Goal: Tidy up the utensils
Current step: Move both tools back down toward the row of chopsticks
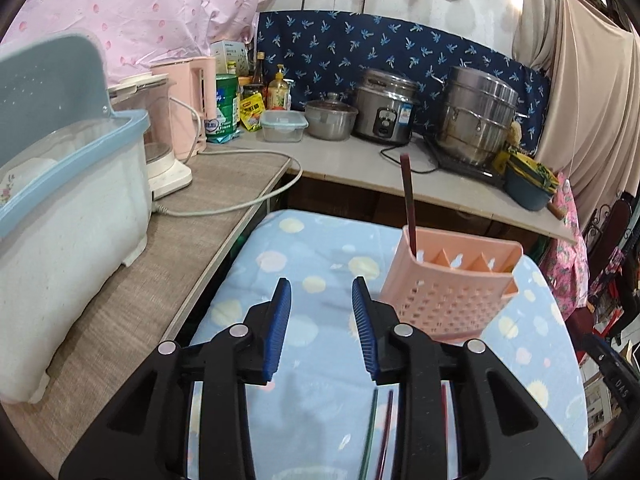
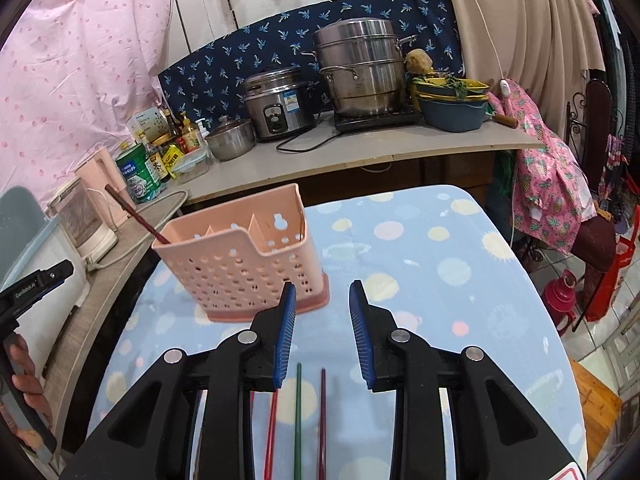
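Three chopsticks, red (image 2: 271, 432), green (image 2: 297, 420) and maroon (image 2: 321, 420), lie side by side near the pink holder (image 2: 240, 268), long axes pointing toward it; one dark chopstick (image 2: 134, 216) already leans in its end compartment; right gripper (image 2: 322, 332) and left gripper (image 1: 321, 330) hover parted wide, empty; risk: closely spaced sticks invite a double grab.

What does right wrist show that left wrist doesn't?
Only the right wrist view: a red chopstick lying left of the green one, a red bottle on the floor, and the person's hand on the left gripper's handle.

Only the left wrist view: the blue-rimmed dish bin close up, with a bowl inside.

Both: the pink utensil holder with one dark chopstick standing in its end compartment, the green chopstick and maroon chopstick lying on the dotted cloth, and each view's own open gripper.
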A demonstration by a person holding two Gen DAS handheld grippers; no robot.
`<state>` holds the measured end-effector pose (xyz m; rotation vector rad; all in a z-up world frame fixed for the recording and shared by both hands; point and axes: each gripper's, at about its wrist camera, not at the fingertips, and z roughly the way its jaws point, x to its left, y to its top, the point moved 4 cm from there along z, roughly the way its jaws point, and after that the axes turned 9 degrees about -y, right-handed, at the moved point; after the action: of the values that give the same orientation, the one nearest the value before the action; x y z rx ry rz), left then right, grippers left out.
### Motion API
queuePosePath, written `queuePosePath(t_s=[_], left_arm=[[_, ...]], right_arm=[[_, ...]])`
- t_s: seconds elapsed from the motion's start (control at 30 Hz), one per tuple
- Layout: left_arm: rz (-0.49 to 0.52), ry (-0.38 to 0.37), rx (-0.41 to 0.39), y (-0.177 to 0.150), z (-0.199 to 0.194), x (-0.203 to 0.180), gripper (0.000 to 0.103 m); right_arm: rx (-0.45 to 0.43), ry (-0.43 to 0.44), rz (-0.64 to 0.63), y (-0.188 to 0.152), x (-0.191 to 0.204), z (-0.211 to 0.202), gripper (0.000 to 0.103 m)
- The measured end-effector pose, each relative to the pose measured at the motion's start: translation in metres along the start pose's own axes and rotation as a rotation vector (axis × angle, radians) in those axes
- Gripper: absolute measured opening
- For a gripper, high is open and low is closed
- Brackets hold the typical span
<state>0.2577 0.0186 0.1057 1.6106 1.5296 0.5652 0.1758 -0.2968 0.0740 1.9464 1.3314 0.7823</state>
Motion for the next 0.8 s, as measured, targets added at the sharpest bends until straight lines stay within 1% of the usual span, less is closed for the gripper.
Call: queuePosePath(t_s=[0.13,0.3,0.53,0.7,0.8], left_arm=[[0.032,0.020,0.006,-0.021,-0.011,0.000,0.030],[0.041,0.023,0.046,-0.052,-0.021,0.003,0.030],[0.041,0.031,0.098,-0.088,-0.028,0.005,0.030],[0.052,0.039,0.129,-0.109,-0.032,0.004,0.030],[0.050,0.031,0.155,-0.122,-0.033,0.004,0.030]], right_arm=[[-0.002,-0.015,-0.017,-0.018,-0.002,-0.013,0.028],[0.001,-0.039,-0.052,-0.042,0.000,-0.028,0.028],[0.051,-0.042,-0.072,-0.080,0.001,-0.035,0.028],[0.094,-0.044,-0.071,-0.106,-0.003,-0.038,0.028],[0.118,-0.043,-0.054,-0.120,-0.006,-0.039,0.028]])
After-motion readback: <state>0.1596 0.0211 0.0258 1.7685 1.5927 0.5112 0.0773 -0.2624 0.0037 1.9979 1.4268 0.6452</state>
